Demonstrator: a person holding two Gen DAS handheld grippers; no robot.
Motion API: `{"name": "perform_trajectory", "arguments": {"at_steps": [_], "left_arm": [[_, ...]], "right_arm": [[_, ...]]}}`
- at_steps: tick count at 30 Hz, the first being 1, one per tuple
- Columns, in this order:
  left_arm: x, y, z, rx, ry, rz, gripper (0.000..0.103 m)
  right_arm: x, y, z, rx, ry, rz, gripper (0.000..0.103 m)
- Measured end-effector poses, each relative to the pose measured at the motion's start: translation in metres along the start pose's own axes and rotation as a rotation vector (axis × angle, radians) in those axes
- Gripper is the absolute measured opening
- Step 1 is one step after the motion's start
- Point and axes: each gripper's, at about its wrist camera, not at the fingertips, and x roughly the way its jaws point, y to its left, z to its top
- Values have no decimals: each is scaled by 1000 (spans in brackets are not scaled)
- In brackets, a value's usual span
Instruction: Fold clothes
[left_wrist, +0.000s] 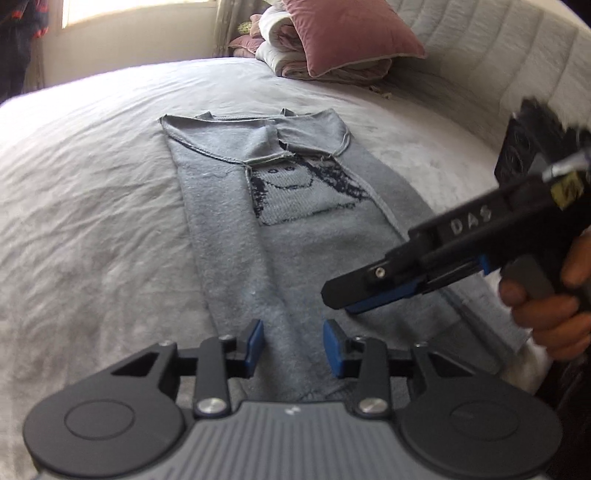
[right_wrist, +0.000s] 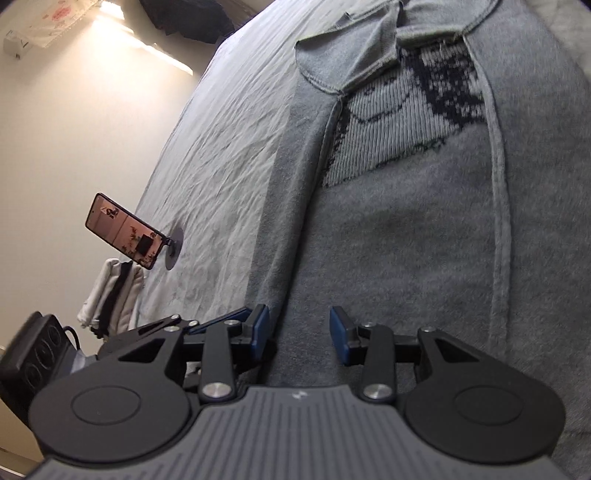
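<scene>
A grey knit sweater with a dark face pattern lies flat on the bed, its sleeves folded in across the chest and its sides folded to a long strip. My left gripper hovers open over the sweater's near hem end, with cloth showing below the gap and nothing pinched. My right gripper comes in from the right, held by a hand, low over the sweater's near right part. In the right wrist view the right gripper stands open above the sweater, blue pads apart.
The bed sheet is pale grey and wrinkled. A mauve pillow on folded bedding sits at the far end by the padded headboard. A phone on a stand rests on the bed's left side.
</scene>
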Motion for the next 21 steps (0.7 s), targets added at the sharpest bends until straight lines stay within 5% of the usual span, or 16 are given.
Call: {"name": "perform_trajectory", "arguments": {"at_steps": [3,5,8,15,21], "left_arm": [[4,1,-2,13,24,80,24],[2,10,-1,-42,24,53,12],[-3,31,-2,-184,9,-58,7],[7,90,-25,-684,33,-377,6],[11,98,-37,-852,30,-497,6]], "right_arm": [[3,1,-2,16,16,21,41],[5,2,-3,10,17,21,41],[8,3,-3,11,18,34,41],[13,-6,-3,76,-17,83,41],[16,-17,-4,178,-46,172,41]]}}
